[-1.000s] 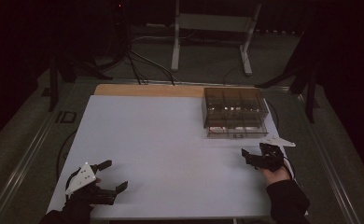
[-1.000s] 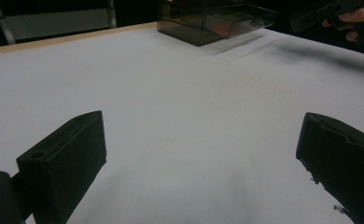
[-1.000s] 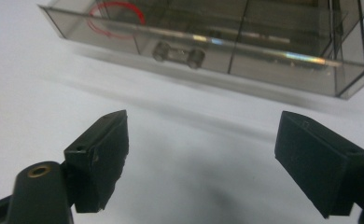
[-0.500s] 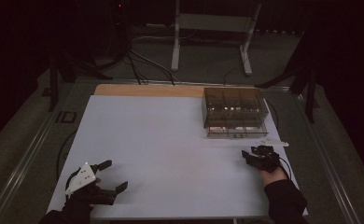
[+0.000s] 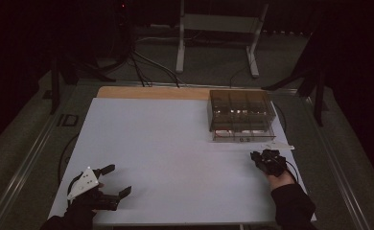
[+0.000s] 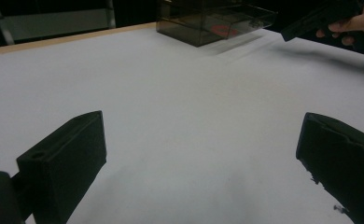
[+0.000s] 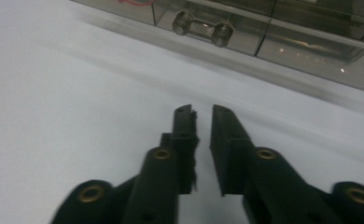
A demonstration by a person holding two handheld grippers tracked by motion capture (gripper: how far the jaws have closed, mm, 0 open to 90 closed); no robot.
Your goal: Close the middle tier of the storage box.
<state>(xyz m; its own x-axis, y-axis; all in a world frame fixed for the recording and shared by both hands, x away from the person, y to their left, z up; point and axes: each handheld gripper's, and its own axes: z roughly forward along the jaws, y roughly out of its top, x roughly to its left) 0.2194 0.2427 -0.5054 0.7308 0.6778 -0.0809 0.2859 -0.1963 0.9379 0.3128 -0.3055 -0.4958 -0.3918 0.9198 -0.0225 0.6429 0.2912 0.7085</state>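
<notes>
- We are resting the left gripper point(image 5: 112, 181) at the table's point(image 5: 175, 158) near edge, jaws spread wide, nothing between them.
- We have just been closing the right gripper point(image 7: 202, 116) empty, nearly together, facing the smoky drawer box point(image 5: 240, 113) just beyond; pushing forward risks shoving the box rather than catching its handle point(image 7: 201, 26).

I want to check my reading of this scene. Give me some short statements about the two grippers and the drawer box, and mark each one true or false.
1. The left gripper has its jaws spread wide with nothing between them. True.
2. The right gripper is clamped on the handle of the drawer box. False: its jaws have just been closing, nothing is between them, and they stand short of the handle.
3. The drawer box stands at the far right of the white table. True.
4. The drawer box is opaque white. False: it is smoky and see-through.
</notes>
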